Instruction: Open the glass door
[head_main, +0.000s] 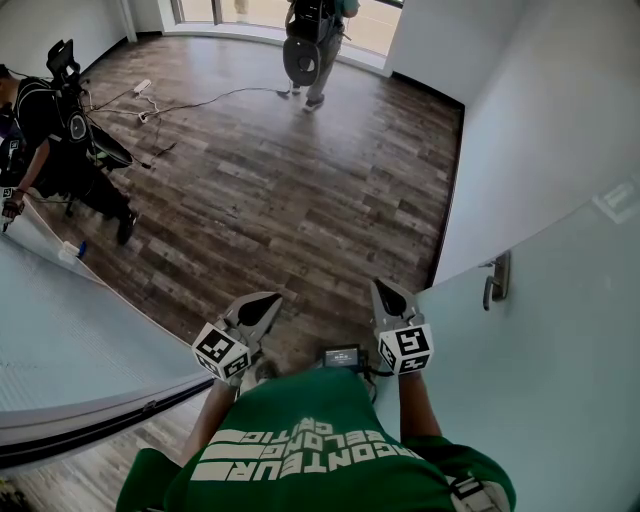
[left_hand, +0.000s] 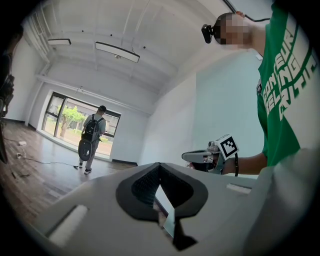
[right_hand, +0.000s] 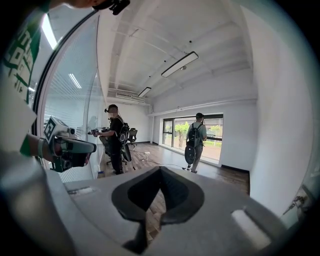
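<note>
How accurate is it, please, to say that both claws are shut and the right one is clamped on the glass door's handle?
Not quite: the left claw and right claw are both shut, but the right one is empty, clear of the handle, which stands untouched on the glass door, as the head view shows.

Head view. Left gripper (head_main: 266, 300) and right gripper (head_main: 382, 288) side by side over the floor's (head_main: 290, 190) near edge. Glass door (head_main: 560, 340) right of the right gripper, handle (head_main: 497, 279) near its left edge. One person (head_main: 60, 140) at the floor's left edge, another (head_main: 312, 45) at the far edge.
</note>
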